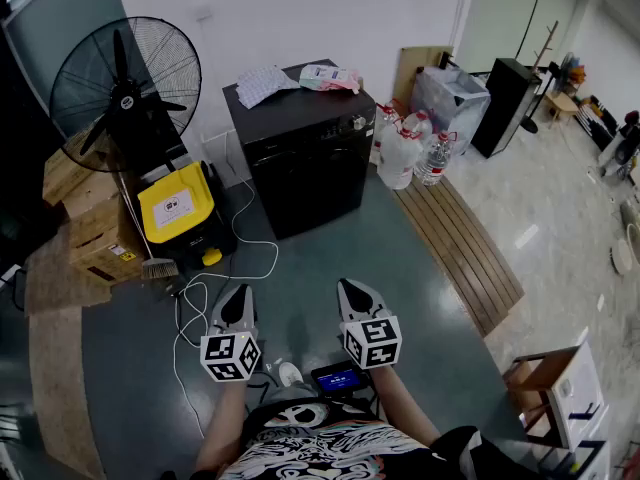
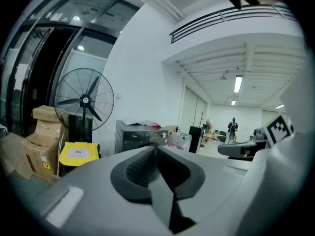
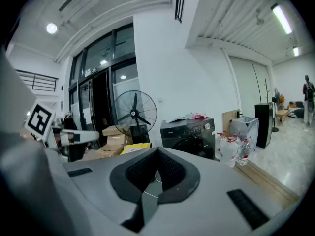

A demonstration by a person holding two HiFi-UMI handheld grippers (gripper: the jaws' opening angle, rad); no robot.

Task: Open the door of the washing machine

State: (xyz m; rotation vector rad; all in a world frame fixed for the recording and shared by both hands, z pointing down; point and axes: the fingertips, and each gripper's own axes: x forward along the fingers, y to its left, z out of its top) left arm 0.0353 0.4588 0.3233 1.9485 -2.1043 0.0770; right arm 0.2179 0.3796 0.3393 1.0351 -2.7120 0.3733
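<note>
Facing the boxy, glossy black washing machine (image 1: 305, 158), far, door shut.
Keeping left claw (image 1: 237, 294) and right claw (image 1: 356, 289) clenched, empty, near.

Open floor (image 1: 320, 258) runs straight from the left gripper (image 1: 238, 296) and right gripper (image 1: 354, 290) up to the washer (image 1: 305, 173) front, a clear lane. A white cable (image 1: 245, 253) loops over the floor on the left of it. Left of the washer, a yellow box (image 1: 178, 206), fan (image 1: 125, 83) and cartons (image 1: 95, 223) crowd in. On its right, bottles (image 1: 408, 153) stand just beside it, and planks (image 1: 460, 243) line the floor.
</note>
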